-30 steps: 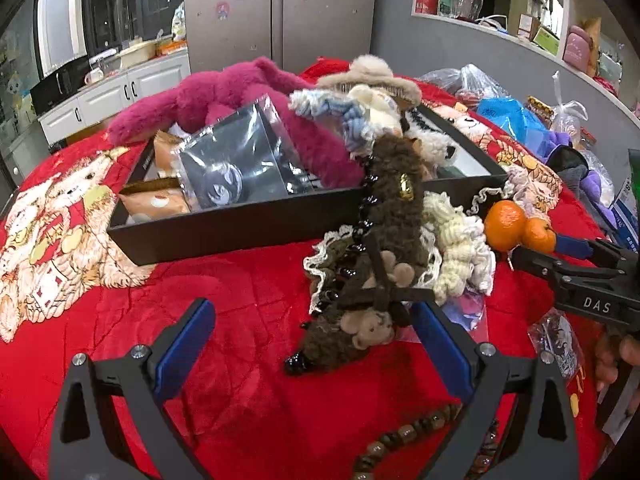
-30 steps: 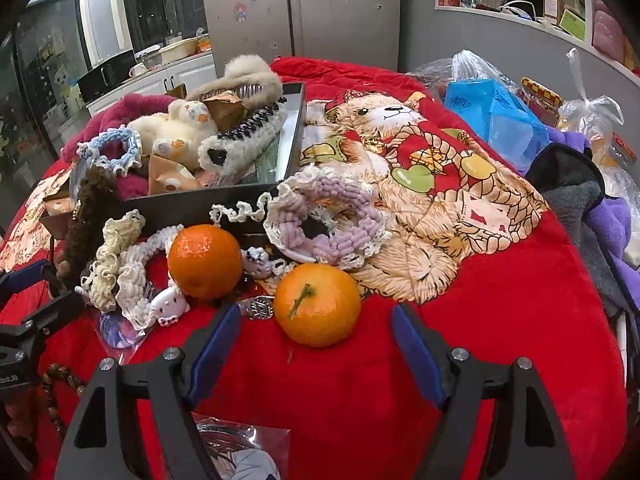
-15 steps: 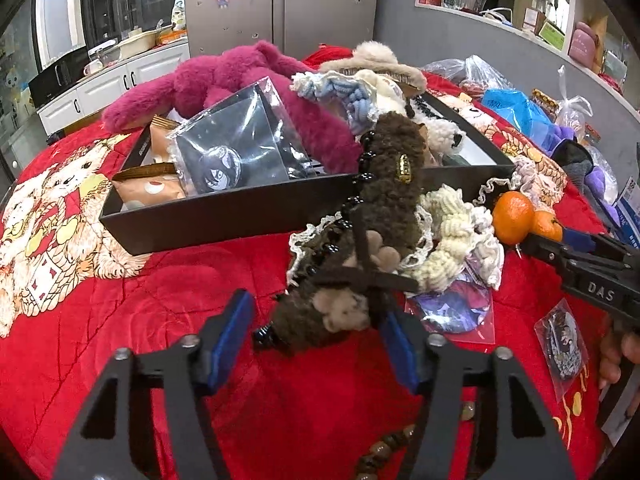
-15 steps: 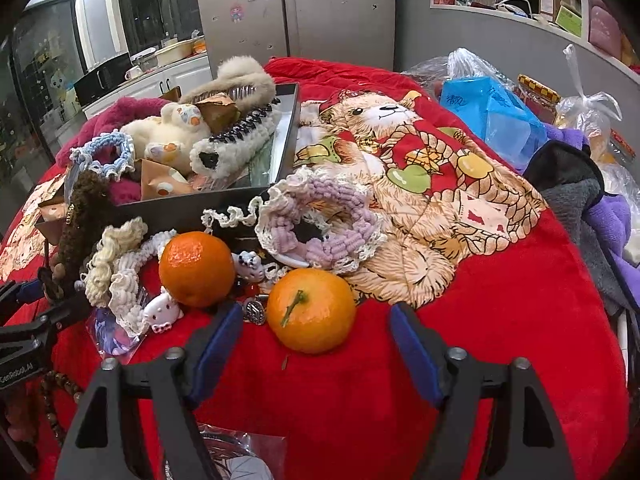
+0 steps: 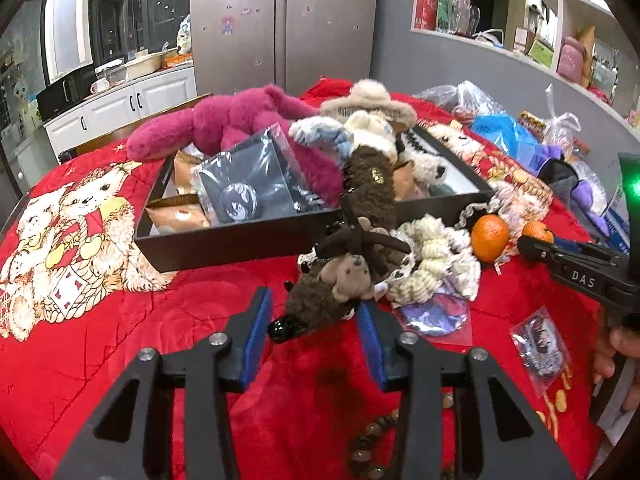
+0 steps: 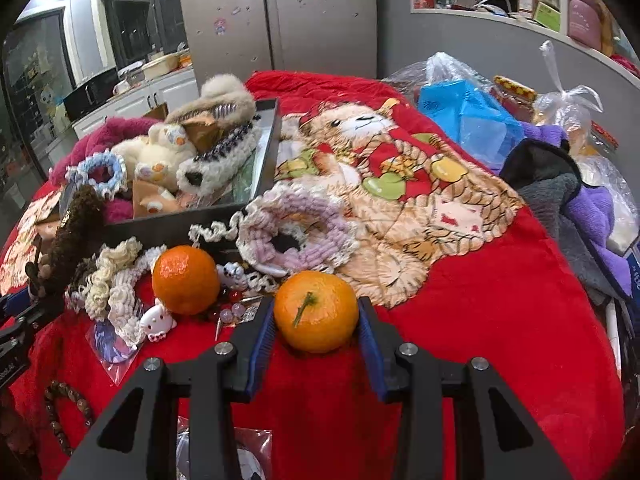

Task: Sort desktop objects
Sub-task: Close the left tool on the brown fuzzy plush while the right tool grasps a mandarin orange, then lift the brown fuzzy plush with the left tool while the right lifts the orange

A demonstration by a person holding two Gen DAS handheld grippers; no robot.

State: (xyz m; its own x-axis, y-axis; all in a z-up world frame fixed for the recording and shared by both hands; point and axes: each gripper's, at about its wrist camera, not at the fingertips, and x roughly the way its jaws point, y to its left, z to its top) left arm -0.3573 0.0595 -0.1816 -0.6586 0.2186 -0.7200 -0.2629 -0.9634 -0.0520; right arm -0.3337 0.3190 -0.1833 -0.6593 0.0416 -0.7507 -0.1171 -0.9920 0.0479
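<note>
Orange (image 6: 316,312): smooth, round, green-stemmed, sitting between the closing jaws of the right gripper (image 6: 316,330), pads at or just short of its sides (contact unclear). Left gripper (image 5: 314,326) is closing round the tip of a shaggy brown plush clip (image 5: 320,304). Step judged: grasping. Next: lift both to the black tray (image 5: 240,240) beyond.
</note>
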